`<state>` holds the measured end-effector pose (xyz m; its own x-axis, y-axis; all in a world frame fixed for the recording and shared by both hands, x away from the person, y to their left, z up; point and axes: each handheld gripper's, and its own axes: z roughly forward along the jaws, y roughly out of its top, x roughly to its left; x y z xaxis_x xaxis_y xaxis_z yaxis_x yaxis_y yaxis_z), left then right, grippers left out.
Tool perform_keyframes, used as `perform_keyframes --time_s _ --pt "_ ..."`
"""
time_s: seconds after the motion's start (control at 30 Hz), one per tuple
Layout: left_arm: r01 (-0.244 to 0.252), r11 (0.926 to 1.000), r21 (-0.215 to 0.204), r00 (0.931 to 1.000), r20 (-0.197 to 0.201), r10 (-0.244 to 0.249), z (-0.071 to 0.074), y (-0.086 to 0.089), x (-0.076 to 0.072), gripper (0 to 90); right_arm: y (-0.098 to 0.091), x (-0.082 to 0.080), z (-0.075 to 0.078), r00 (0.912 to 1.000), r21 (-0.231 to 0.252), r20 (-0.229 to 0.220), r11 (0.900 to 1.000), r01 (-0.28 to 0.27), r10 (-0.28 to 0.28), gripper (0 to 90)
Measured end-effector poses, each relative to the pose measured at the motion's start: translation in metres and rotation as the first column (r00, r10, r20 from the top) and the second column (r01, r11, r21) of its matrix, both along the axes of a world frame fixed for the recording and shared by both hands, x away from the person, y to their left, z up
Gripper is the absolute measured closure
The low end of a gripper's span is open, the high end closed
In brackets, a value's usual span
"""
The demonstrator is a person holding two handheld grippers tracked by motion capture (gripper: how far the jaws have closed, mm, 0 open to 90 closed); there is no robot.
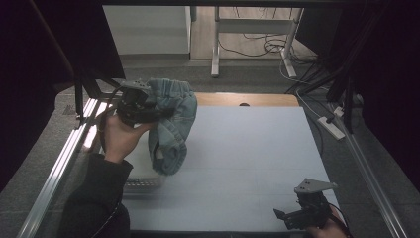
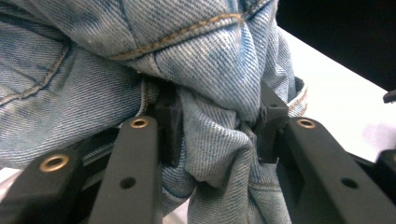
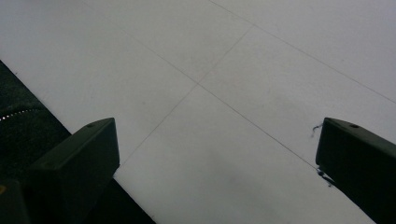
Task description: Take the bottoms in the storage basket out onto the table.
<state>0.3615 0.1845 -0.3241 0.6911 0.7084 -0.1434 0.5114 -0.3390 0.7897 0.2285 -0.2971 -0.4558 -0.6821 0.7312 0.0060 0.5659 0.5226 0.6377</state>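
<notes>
Denim jeans are soft and floppy; left claw pinches a thick fold at ten o'clock; right claw gapes wide

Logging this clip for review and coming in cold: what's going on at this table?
A person works a gripper in each hand over a white table. The left gripper is clamped on a bunched fold of a denim garment, holding it above the table's left side with its lower part hanging down. The right gripper hovers open at the near right corner, with nothing between its jaws.
</notes>
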Motion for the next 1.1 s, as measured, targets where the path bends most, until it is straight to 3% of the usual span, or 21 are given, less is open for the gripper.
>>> perform_keyframes --time_s 0.27,1.1 --pt "0.073 0.9973 0.004 0.9971 -0.021 -0.073 -0.010 -0.028 0.005 61.7 0.000 0.000 0.000 1.0000 -0.001 0.000 1.0000 -0.001 0.001 0.1" --pt "0.137 0.9893 0.051 0.9906 -0.002 -0.137 -0.043 -0.089 0.014 61.6 0.000 0.000 0.000 1.0000 -0.002 -0.003 1.0000 -0.001 0.001 0.1"
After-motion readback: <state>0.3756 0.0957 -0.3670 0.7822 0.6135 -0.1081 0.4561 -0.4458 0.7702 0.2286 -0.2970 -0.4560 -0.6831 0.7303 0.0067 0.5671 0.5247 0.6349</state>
